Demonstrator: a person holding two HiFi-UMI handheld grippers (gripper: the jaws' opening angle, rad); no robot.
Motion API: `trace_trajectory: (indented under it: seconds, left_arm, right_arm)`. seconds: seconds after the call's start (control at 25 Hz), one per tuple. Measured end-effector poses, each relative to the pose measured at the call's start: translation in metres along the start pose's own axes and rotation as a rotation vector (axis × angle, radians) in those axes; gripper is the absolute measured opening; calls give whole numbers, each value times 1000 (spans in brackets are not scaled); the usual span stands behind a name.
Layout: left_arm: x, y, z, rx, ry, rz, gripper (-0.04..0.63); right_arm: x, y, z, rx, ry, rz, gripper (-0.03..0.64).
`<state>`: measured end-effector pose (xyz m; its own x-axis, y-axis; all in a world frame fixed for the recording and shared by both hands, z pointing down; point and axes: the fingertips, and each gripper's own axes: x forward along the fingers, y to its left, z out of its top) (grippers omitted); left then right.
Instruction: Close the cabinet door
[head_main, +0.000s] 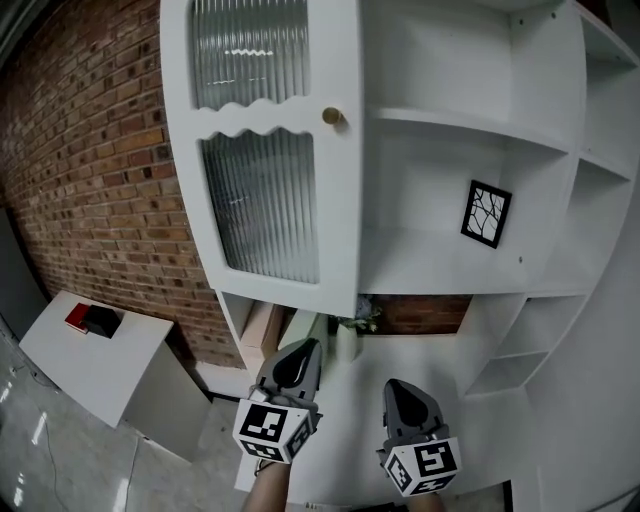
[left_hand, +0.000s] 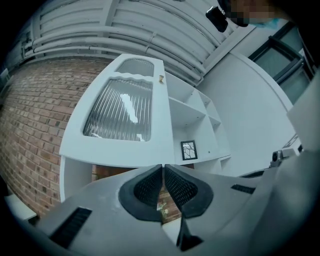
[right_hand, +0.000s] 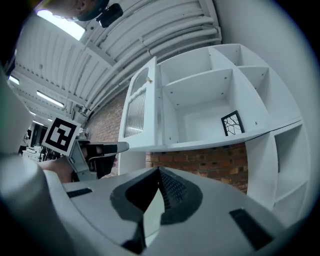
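Observation:
The white cabinet door (head_main: 260, 150), with two ribbed glass panels and a small brass knob (head_main: 332, 116), stands swung open to the left of the open shelves (head_main: 450, 130). Both grippers hang low, below the cabinet and apart from it. My left gripper (head_main: 300, 352) points up toward the door's lower edge, its jaws together with nothing between them. In the left gripper view its tips (left_hand: 163, 167) meet below the door (left_hand: 120, 115). My right gripper (head_main: 400, 390) is shut and empty too; its tips (right_hand: 159, 171) meet under the shelf, with the door (right_hand: 140, 112) edge-on beyond.
A black-framed picture (head_main: 486, 213) leans in the middle compartment. A brick wall (head_main: 90, 170) runs behind and to the left. A white table (head_main: 60, 370) at lower left carries a red and a black item (head_main: 92, 320). More white shelves (head_main: 520, 350) continue to the right.

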<state>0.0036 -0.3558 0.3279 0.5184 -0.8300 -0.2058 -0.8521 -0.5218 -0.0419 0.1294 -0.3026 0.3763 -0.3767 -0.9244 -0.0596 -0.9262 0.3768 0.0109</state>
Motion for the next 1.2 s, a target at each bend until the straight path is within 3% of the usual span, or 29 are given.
trace_trajectory:
  seconds: [0.52,1.2]
  left_arm:
    - [-74,25,-14,-47,32,56,25]
    - [-86,39,-21,-53,40,77,25]
  right_arm:
    - [-1,40,-1,-47,9,-24,2]
    - [5,49,-4,-55,30,-27,2]
